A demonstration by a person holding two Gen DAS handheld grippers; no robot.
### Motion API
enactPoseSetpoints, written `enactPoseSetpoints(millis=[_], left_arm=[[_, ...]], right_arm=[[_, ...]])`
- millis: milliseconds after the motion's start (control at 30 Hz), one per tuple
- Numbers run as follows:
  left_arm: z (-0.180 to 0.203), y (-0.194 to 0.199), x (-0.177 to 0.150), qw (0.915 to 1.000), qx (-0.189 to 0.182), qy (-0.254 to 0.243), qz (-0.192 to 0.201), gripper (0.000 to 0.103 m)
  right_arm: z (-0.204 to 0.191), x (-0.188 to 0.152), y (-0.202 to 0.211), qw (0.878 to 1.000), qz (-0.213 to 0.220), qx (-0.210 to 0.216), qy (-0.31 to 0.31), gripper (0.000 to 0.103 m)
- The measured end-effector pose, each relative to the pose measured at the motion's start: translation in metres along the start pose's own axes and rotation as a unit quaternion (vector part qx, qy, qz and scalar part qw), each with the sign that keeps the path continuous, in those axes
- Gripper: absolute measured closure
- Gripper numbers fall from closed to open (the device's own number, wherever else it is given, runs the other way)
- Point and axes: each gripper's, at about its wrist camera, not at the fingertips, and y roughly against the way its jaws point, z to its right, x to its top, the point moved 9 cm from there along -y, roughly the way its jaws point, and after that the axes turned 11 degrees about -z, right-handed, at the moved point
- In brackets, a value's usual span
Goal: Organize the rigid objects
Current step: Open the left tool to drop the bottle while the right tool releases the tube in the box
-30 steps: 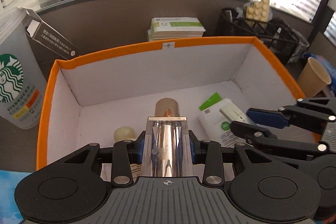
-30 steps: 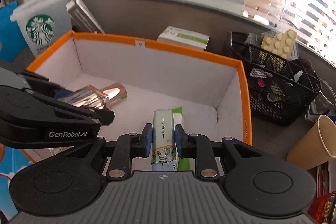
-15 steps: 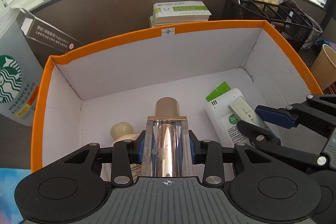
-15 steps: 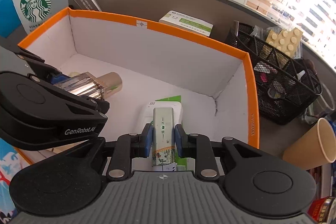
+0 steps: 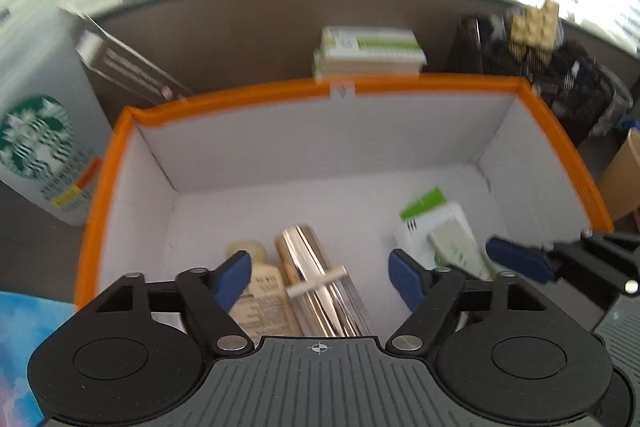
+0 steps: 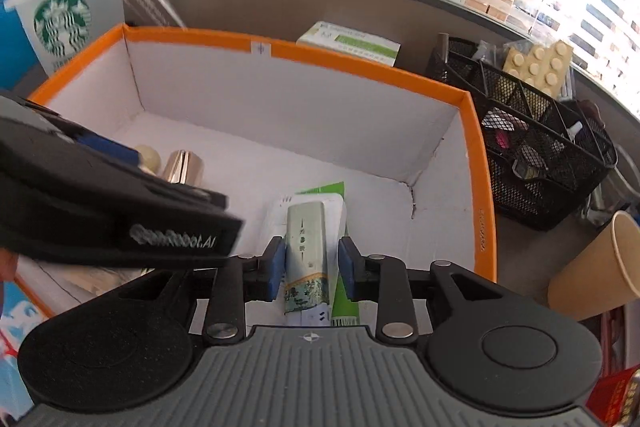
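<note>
Gold tube (image 5: 320, 291) lies on the floor of the orange box (image 5: 420, 85), its long axis running near to far and its cap end pointing slightly left, between the left gripper (image 5: 320, 277) whose jaws have just been opening and stand clear of it. A cream bottle (image 5: 256, 287) lies touching its left side. To the right, the right gripper (image 6: 312, 267), jaws just been opening, flanks a pale patterned tube (image 6: 306, 259) pointing away, lying on a white device (image 6: 336, 207).

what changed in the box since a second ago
The left gripper has just opened and let go of the shiny metallic tube, which now lies beside the cream bottle. The right gripper has eased slightly around the small green-white box. The orange box stayed put.
</note>
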Motion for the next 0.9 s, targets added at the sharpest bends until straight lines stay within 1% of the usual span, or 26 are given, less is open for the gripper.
enactPoseSetpoints(millis=[33, 67, 100, 133, 233, 333, 367, 467, 600, 767, 900], left_arm=[[-0.001, 0.007, 0.002, 0.9999, -0.004, 0.001, 0.010, 0.025], [-0.002, 0.015, 0.005, 0.9998, -0.011, 0.002, 0.018, 0.022], [-0.003, 0.023, 0.006, 0.9995, -0.018, 0.003, 0.025, 0.019], [-0.005, 0.031, 0.007, 0.9992, -0.023, 0.005, 0.034, 0.014], [-0.012, 0.057, 0.006, 0.9972, -0.031, 0.013, 0.067, 0.012], [-0.017, 0.080, 0.001, 0.9945, -0.037, 0.009, 0.097, 0.011], [-0.019, 0.087, -0.002, 0.9934, -0.038, 0.007, 0.108, 0.009], [-0.020, 0.104, -0.012, 0.9904, -0.032, -0.002, 0.135, 0.006], [-0.015, 0.114, -0.023, 0.9896, -0.027, -0.023, 0.139, 0.006], [-0.018, 0.124, -0.041, 0.9872, -0.022, -0.026, 0.156, 0.006], [-0.021, 0.126, -0.053, 0.9868, -0.021, -0.028, 0.158, 0.006]], right_arm=[[0.000, 0.001, 0.004, 1.000, 0.006, 0.002, -0.002, 0.074], [0.000, 0.002, 0.008, 1.000, 0.013, 0.003, -0.003, 0.074], [-0.001, 0.003, 0.014, 1.000, 0.019, 0.004, -0.004, 0.072], [-0.001, 0.004, 0.020, 1.000, 0.026, 0.006, -0.005, 0.071], [-0.005, 0.007, 0.041, 0.999, 0.052, 0.001, -0.004, 0.070], [-0.012, 0.008, 0.065, 0.997, 0.081, -0.001, -0.005, 0.069], [-0.014, 0.008, 0.072, 0.996, 0.090, 0.000, -0.006, 0.068], [-0.020, 0.008, 0.086, 0.995, 0.102, 0.001, -0.005, 0.067], [-0.030, 0.006, 0.097, 0.994, 0.104, -0.015, 0.004, 0.067], [-0.042, -0.001, 0.112, 0.993, 0.113, -0.018, 0.008, 0.067], [-0.051, -0.012, 0.118, 0.993, 0.112, -0.022, 0.015, 0.067]])
